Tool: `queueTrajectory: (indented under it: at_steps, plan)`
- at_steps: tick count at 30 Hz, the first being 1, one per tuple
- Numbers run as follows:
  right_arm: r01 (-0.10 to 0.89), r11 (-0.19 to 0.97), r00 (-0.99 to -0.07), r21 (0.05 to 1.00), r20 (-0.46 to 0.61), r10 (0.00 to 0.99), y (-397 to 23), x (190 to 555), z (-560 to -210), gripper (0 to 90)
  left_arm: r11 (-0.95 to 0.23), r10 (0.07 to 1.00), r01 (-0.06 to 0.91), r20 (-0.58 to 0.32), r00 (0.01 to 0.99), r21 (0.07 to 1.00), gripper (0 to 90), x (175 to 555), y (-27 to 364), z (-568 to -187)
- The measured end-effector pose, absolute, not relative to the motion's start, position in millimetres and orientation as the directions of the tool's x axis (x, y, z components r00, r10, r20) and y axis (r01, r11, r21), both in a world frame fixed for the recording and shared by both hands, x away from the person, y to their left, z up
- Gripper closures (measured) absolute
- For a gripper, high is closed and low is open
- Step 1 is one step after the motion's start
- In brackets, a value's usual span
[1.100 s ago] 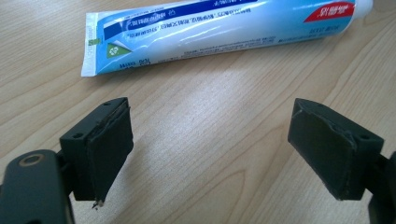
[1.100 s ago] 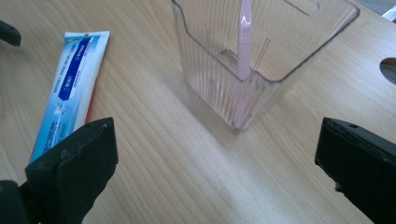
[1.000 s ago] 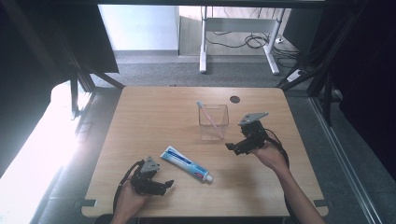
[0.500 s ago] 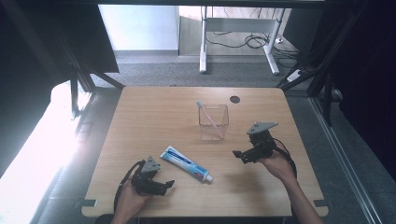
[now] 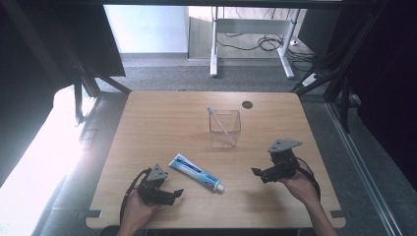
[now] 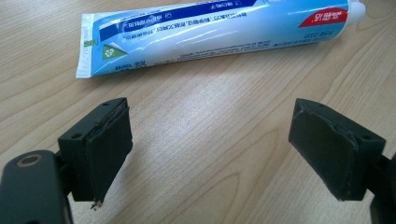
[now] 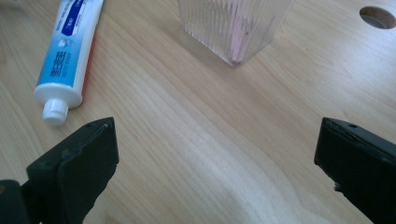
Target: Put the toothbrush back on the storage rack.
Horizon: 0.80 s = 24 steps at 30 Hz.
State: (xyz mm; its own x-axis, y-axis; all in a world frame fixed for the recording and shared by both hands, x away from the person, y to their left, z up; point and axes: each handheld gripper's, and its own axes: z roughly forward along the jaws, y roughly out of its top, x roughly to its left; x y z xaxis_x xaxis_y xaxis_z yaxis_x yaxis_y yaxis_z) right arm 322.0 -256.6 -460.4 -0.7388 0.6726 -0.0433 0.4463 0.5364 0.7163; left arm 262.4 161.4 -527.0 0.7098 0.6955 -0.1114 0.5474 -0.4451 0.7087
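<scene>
A blue and white toothpaste tube [image 5: 195,172] [image 6: 215,28] [image 7: 65,51] lies flat near the table's front middle, cap toward the right. Behind it stands a clear ribbed cup [image 5: 225,129] [image 7: 233,25] with a pink toothbrush [image 5: 219,122] leaning inside. My left gripper [image 5: 172,194] [image 6: 224,154] rests low at the front left, open, its jaws wide apart just short of the tube's flat end. My right gripper [image 5: 256,172] [image 7: 219,172] hovers at the front right, open and holding nothing, pointing toward the tube's cap and the cup.
The wooden table [image 5: 162,128] has a round cable hole [image 5: 247,104] [image 7: 377,16] behind the cup. Beyond its far edge are a desk's white legs [image 5: 214,44] and cables on the floor. Dark frame posts stand at both sides.
My right gripper has drawn back from beside the cup toward the front right and lower. The left gripper, the tube and the cup have stayed put.
</scene>
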Motion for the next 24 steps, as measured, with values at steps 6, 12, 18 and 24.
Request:
queueTrajectory:
  at_steps: [6,12,18,24]
  plan:
    - [0.458,0.515,-0.715,0.724,-0.044,0.698,-267.3,311.6,-466.8,0.5,-0.441,0.699,0.548,-0.111,0.706,0.711,13.5,262.1,161.5,-526.7]
    - [0.471,0.496,-0.69,0.729,-0.046,0.722,-276.6,301.5,-476.8,0.8,-0.421,0.71,0.553,-0.119,0.694,0.719,13.6,262.4,162.7,-525.6]
    - [0.478,0.484,-0.671,0.733,-0.051,0.739,-281.0,292.7,-485.3,1.3,-0.428,0.705,0.553,-0.119,0.699,0.715,13.7,262.2,161.1,-525.8]
    - [0.47,0.449,-0.654,0.76,-0.043,0.756,-285.6,284.2,-498.6,2.2,-0.417,0.71,0.56,-0.128,0.693,0.716,13.9,261.8,161.3,-525.3]
